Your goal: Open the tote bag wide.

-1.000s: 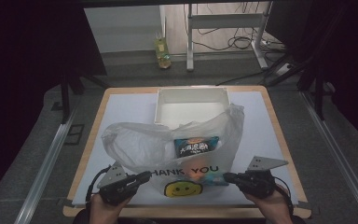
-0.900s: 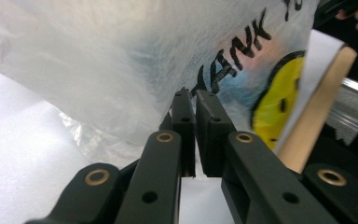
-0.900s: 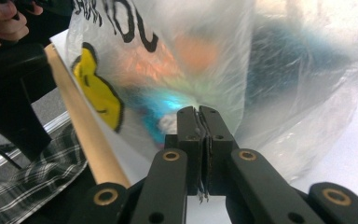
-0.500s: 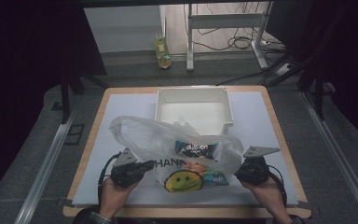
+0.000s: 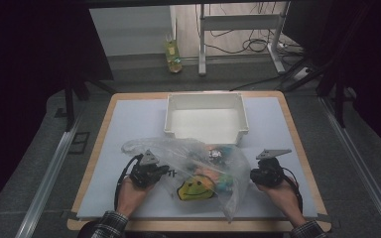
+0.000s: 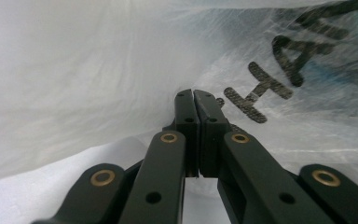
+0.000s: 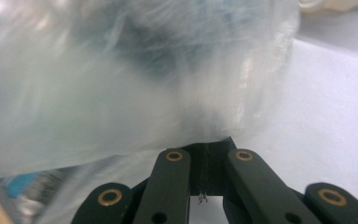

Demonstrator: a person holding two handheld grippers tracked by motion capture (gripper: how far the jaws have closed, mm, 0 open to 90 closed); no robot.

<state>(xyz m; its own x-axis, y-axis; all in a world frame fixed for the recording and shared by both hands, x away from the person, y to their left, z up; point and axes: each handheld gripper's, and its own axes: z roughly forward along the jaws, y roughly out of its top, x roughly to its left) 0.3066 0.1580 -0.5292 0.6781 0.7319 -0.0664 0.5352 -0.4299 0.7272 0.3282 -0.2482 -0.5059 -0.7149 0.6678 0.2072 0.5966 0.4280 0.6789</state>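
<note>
A clear plastic bag (image 5: 198, 171) with a yellow smiley face (image 5: 194, 189) and black "THANK YOU" lettering (image 6: 265, 88) lies slumped on the white mat, just in front of the white bin (image 5: 206, 130). Colourful packets show through its film. My left gripper (image 5: 164, 171) is shut on the bag's left side, with the film pinched between its jaws (image 6: 195, 99). On the bag's right edge my right gripper (image 5: 252, 175) is shut too, and thin film runs into its closed tips (image 7: 207, 145).
The open white bin is empty and sits at the back middle of the wooden table (image 5: 297, 148). A person's hands (image 5: 129, 196) come in from the front edge. A bottle (image 5: 172, 55) stands on the floor beyond the table.
The bag has sunk from a tall, puffed shape to a low heap on the mat. Both grippers moved a little away from the person, still holding its sides.
</note>
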